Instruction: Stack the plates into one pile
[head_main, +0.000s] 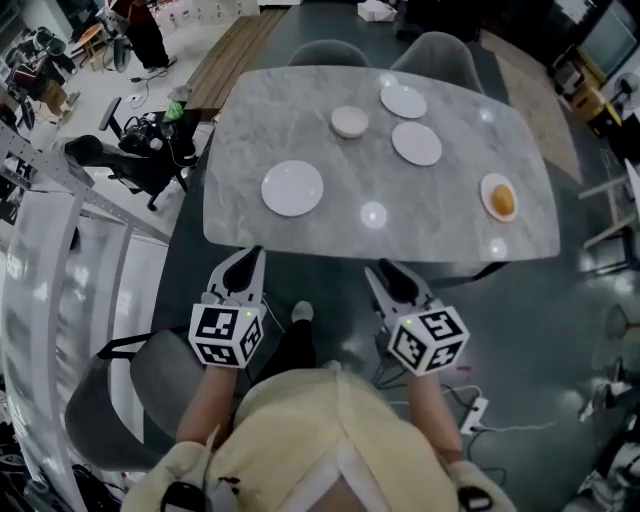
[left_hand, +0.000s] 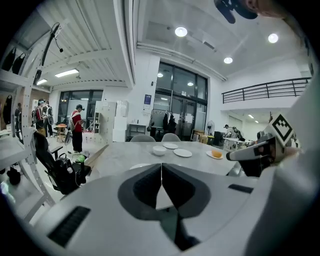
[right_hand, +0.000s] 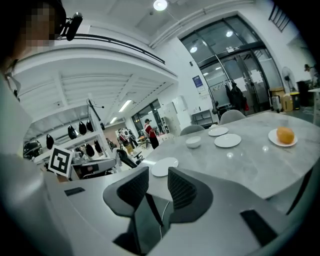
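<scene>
**Plates lie apart on the bench, both grippers short of its near edge**

Closest to the person, the two grippers hang just off the near edge of the bench (head_main: 440, 225), over the floor, and point toward the plates. The left gripper (head_main: 247, 265) has its fingers (left_hand: 142, 187) pressed together with nothing between them. The right gripper (head_main: 385, 272) has its fingers (right_hand: 182, 190) spread apart, also with nothing in them, which looks like readiness for a first pick-up. Neither touches a plate.

On the bench, the near plate (head_main: 293, 188) lies alone toward the near left corner, handiest to the left gripper. By the right edge, the fruit plate (head_main: 499, 196) carries an orange fruit (head_main: 503, 201), so it seems a poor base for a pile unless it goes on top. Past the middle sits the middle plate (head_main: 417, 143), and just behind it, close to the far edge, the far plate (head_main: 403, 100). A small bowl (head_main: 349, 122) stands just left of those two. Nothing is stacked yet, so the task appears to be at its start.
</scene>
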